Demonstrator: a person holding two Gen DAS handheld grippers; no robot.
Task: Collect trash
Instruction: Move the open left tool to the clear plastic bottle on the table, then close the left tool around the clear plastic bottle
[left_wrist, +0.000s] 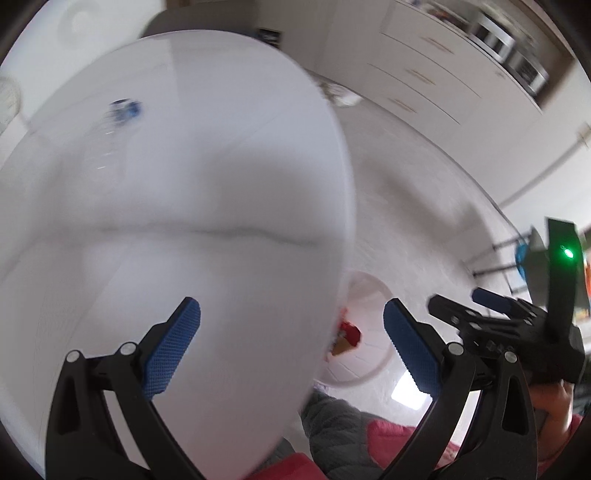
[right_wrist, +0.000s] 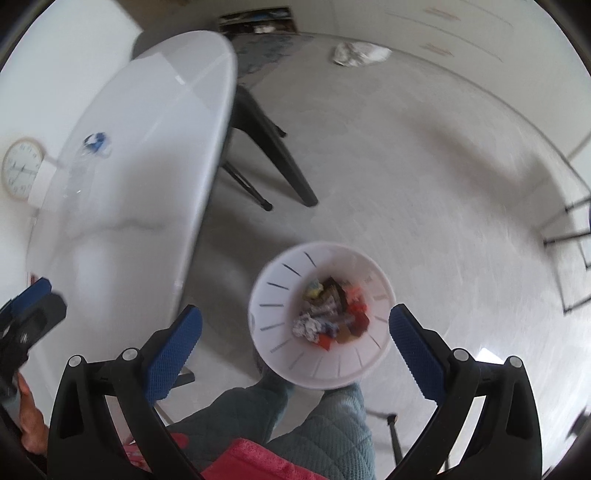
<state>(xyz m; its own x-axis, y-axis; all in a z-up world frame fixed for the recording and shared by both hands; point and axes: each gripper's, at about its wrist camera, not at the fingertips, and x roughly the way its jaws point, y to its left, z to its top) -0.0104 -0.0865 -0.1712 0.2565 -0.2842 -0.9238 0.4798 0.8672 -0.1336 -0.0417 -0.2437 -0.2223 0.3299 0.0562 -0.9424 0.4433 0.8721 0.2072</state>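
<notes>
While both grippers point steeply down with nothing between the pads, the remaining trash on the white round table (right_wrist: 155, 122) is the clear plastic bottle with a blue cap (right_wrist: 86, 158); it lies near the far left part of the tabletop, well apart from both pairs of fingers, its long axis running from the cap toward the near left. The left gripper (left_wrist: 291, 343) hangs over the table with jaws wide apart and empty, so I judge it the nearer one to the bottle; the right gripper (right_wrist: 295, 352), also wide apart and empty, hangs over the white slotted plastic bin (right_wrist: 273, 295), which stands on the floor just beside the table edge and already holds crumpled wrappers (right_wrist: 332, 310). A crumpled white bag (right_wrist: 360, 53) lies far off on the floor; the bare tabletop offers no obstacle on the way to the bottle.
</notes>
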